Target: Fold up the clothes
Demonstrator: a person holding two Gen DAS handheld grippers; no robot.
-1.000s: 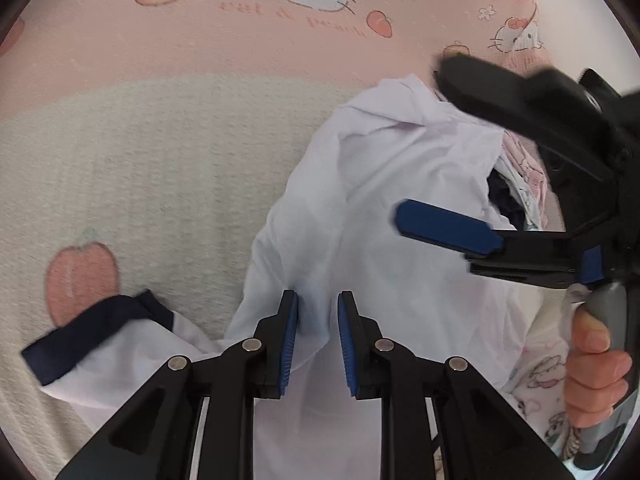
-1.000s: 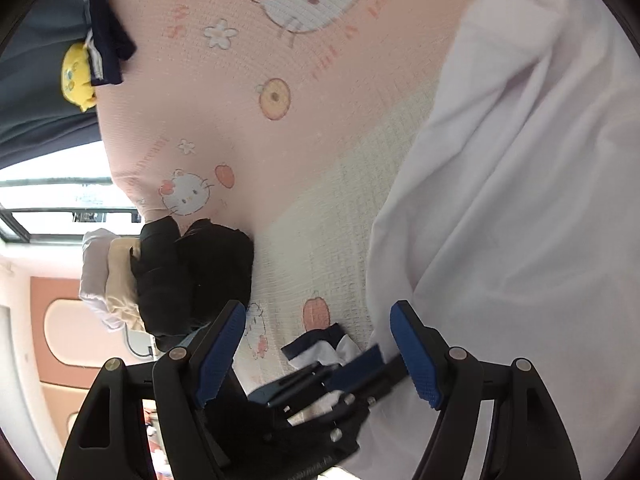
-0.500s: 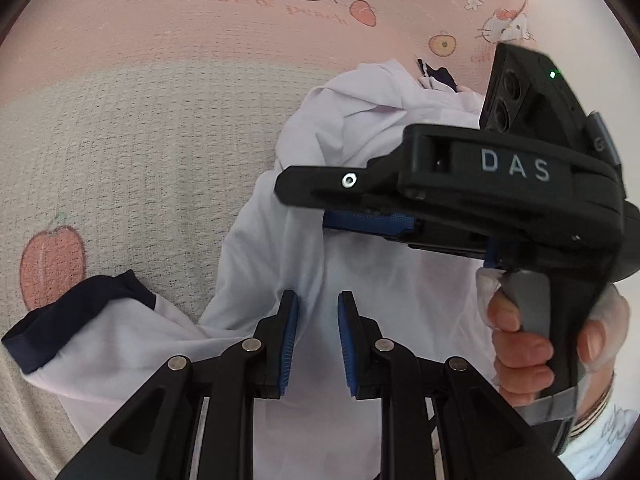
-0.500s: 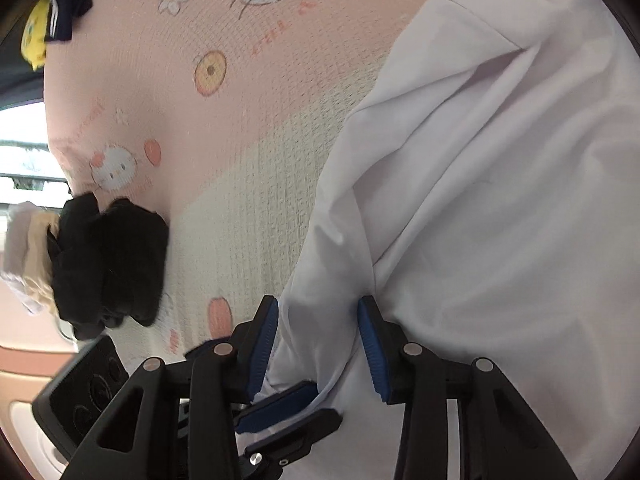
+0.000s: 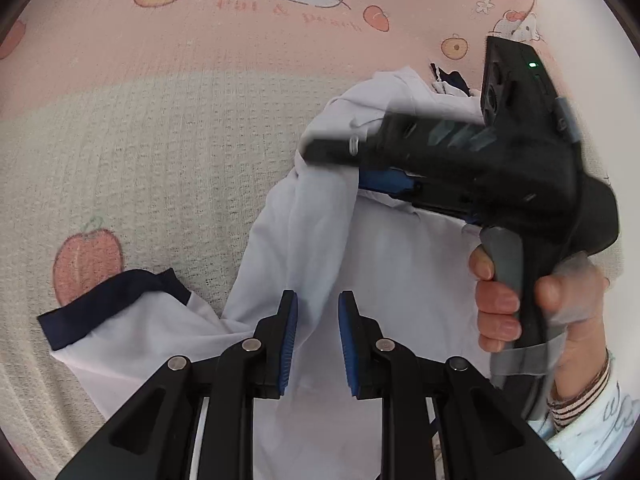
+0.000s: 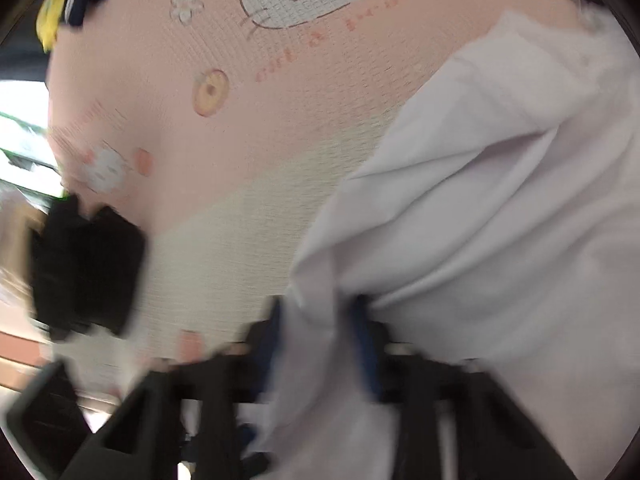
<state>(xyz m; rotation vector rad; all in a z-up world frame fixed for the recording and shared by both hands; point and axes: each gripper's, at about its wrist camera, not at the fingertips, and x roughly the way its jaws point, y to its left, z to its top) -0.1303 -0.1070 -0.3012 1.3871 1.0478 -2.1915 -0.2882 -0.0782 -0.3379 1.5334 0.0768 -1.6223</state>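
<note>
Thin smooth white cloth shirt (image 5: 320, 240), waffle-textured matt blanket (image 5: 140, 140), matt black plastic tool (image 5: 314, 320)

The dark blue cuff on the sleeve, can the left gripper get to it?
Probably yes. The dark blue cuff lies in the open on the blanket, nothing covering it. But the left gripper is shut on the white shirt and must let go first.

- A shirt (image 5: 384, 264) is spread on a bedsheet (image 5: 160, 128), its cuffed sleeve (image 5: 108, 308) extended to the left.
- A fold of the shirt is held between the left gripper (image 5: 318, 320) fingers.
- The right gripper (image 5: 384, 178), closed on the shirt, is positioned ahead and to the right.
- A pile of folded clothes (image 6: 84, 272) is placed left of the shirt, well apart.
</note>
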